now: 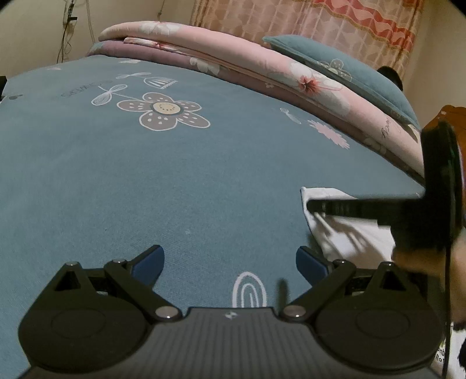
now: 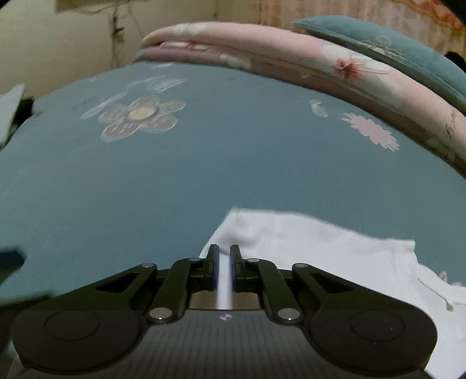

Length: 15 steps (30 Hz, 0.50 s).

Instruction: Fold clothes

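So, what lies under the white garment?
The white garment lies on the blue flowered bedsheet, which shows all around it. The right tool is shut on its edge. Whatever is beneath the cloth is covered.

Bed surface: teal sheet [image 1: 174,180] covers the bed, printed with large grey-petalled flowers, a pale pink daisy and white line motifs.
Bedding at far side: folded pink floral quilt [image 1: 262,67] lies along the far edge, over a mauve layer.
Pillow: teal pillow [image 1: 343,67] rests on top of the quilt, towards the right.
Wall: plain cream wall [image 1: 35,32] at left, with dark cables [image 1: 68,32] hanging down it.
Window covering: pink checked curtain [image 1: 335,20] with a red wavy band behind the pillow.
Furniture: brown wooden piece [image 1: 453,112] at right edge, identity unclear.
Light: dim, warm, indoor.
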Available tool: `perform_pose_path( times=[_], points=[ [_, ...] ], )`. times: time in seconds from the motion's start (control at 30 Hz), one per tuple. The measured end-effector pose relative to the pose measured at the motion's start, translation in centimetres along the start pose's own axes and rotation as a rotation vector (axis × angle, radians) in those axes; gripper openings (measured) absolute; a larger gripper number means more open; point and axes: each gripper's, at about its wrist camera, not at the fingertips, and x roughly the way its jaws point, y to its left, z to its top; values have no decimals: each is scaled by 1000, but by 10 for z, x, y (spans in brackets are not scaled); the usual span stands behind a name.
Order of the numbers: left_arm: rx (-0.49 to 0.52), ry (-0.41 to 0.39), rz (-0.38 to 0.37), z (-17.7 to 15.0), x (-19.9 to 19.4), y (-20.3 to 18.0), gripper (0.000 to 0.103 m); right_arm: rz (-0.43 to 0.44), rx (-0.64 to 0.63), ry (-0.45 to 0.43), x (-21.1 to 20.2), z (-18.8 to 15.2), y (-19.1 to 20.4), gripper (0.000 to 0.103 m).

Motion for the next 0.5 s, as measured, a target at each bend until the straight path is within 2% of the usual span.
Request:
perform_pose_path(
  times=[0.13, 0.23, 0.3, 0.37, 0.5],
  points=[
    [2, 0, 2, 0, 1, -1, 97, 15, 93, -26, -7, 12, -14, 10],
    [10, 0, 7, -1, 1, -2, 97, 33, 76, -21, -5, 12, -11, 10],
    [17, 2, 8, 0, 2, -3, 97, 19, 44, 9, 13, 11, -5, 10],
    [16, 1, 7, 0, 2, -3, 97, 11, 21, -11, 18, 13, -2, 10],
    [24, -1, 7, 1, 0, -5, 97, 39, 76, -12, -10, 16, -15, 12]
  ],
)
